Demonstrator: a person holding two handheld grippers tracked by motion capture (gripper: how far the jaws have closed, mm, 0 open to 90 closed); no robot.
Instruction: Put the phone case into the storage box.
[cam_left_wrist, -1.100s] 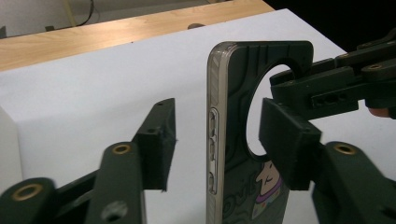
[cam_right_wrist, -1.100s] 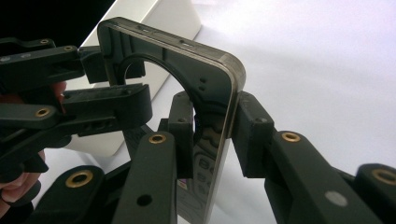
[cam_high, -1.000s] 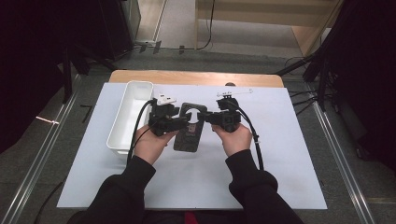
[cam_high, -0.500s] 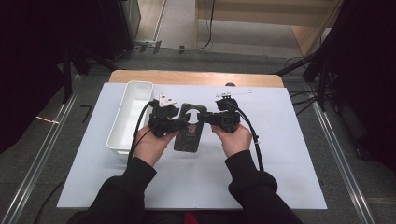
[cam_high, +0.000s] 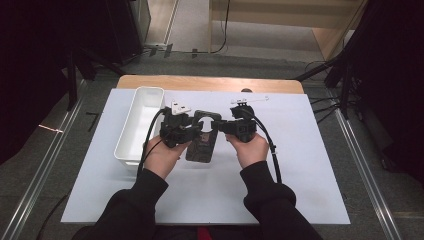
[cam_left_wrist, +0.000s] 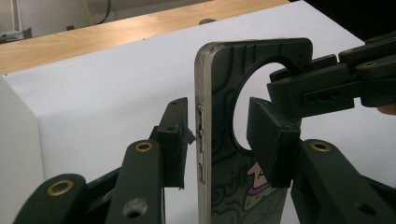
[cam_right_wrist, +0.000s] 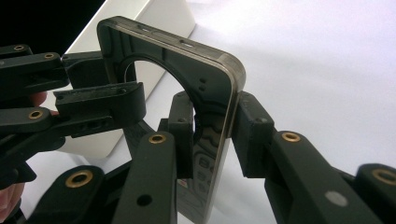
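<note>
A phone (cam_high: 202, 146) in a dark printed case with a large round cut-out is held upright on its edge over the white mat (cam_high: 300, 165). My right gripper (cam_right_wrist: 210, 130) is shut on it, one pad on each face near the top corner. From the other side, the left gripper (cam_left_wrist: 219, 135) has the phone (cam_left_wrist: 219, 93) between its jaws, which have just been closing. Its left pad (cam_left_wrist: 177, 135) is almost at the button edge and its right pad (cam_left_wrist: 273, 140) stands by the case back. The phone's lower end rests near the mat.
A long white tray (cam_high: 142, 100) stands on the mat just left of my left hand, also as a white wall (cam_right_wrist: 168, 18) behind the phone. A small white part (cam_high: 250, 100) lies at the mat's far edge. Beyond it runs a wooden table strip (cam_high: 210, 82).
The left gripper's jaws have narrowed around the phone. Both hands and the phone have stayed in place.
</note>
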